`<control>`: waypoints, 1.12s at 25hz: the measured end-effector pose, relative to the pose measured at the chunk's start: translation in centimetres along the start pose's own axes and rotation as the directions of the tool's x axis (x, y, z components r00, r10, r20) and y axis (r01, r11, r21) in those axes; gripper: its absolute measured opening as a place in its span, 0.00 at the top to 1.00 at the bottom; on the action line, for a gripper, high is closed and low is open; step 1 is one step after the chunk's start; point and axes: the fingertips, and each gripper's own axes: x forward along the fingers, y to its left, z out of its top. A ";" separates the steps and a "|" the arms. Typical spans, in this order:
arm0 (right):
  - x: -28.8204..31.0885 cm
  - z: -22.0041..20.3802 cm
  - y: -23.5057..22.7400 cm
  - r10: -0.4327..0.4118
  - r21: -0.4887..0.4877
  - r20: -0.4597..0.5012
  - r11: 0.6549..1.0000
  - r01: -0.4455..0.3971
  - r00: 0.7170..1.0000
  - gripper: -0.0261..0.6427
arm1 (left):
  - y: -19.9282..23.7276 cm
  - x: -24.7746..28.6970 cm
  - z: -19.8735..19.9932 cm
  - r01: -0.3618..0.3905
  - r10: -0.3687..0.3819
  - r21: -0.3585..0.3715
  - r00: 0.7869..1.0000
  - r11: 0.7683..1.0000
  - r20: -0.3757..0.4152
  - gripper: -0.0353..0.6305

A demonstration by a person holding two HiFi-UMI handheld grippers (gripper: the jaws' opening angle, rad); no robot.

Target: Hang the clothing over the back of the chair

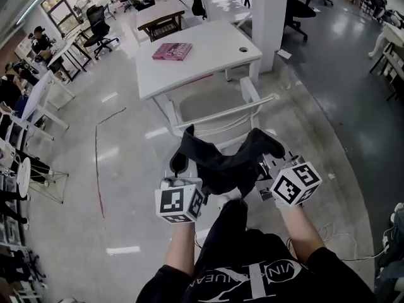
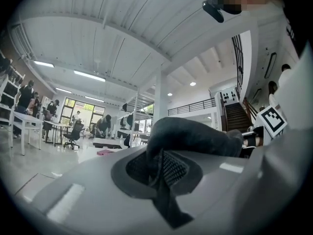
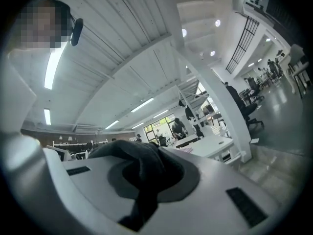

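Observation:
A black garment (image 1: 222,163) hangs between my two grippers, held up at chest height. My left gripper (image 1: 179,169) is shut on its left edge and my right gripper (image 1: 271,158) is shut on its right edge. Just beyond stands the white chair (image 1: 228,115), its back rail facing me and the seat tucked toward the table. The garment is short of the rail and does not touch it. In the left gripper view the dark cloth (image 2: 195,136) is pinched in the left gripper (image 2: 164,166), with the right gripper's marker cube (image 2: 272,121) beside it. In the right gripper view the cloth (image 3: 131,154) bunches in the right gripper (image 3: 143,181).
A white table (image 1: 214,65) stands behind the chair with a pink book (image 1: 172,50) on it. A white pillar (image 1: 269,11) rises at the table's right. Desks, office chairs (image 1: 100,25) and seated people line the far left. Cables (image 1: 341,237) lie on the floor at right.

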 end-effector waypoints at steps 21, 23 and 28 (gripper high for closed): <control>15.6 17.1 0.2 0.173 -0.165 0.213 0.976 -0.139 0.962 0.92 | -0.7 16.1 15.3 0.317 -0.339 0.146 0.926 0.937 0.164 0.91; 17.8 16.7 -1.4 0.138 -0.189 0.200 0.977 -0.100 0.970 0.92 | 1.2 18.6 14.9 0.277 -0.305 0.167 0.934 0.946 0.184 0.91; 22.1 14.2 -5.3 0.043 -0.179 0.145 0.984 -0.016 0.989 0.92 | 4.7 22.6 11.5 0.210 -0.242 0.220 0.962 0.953 0.129 0.91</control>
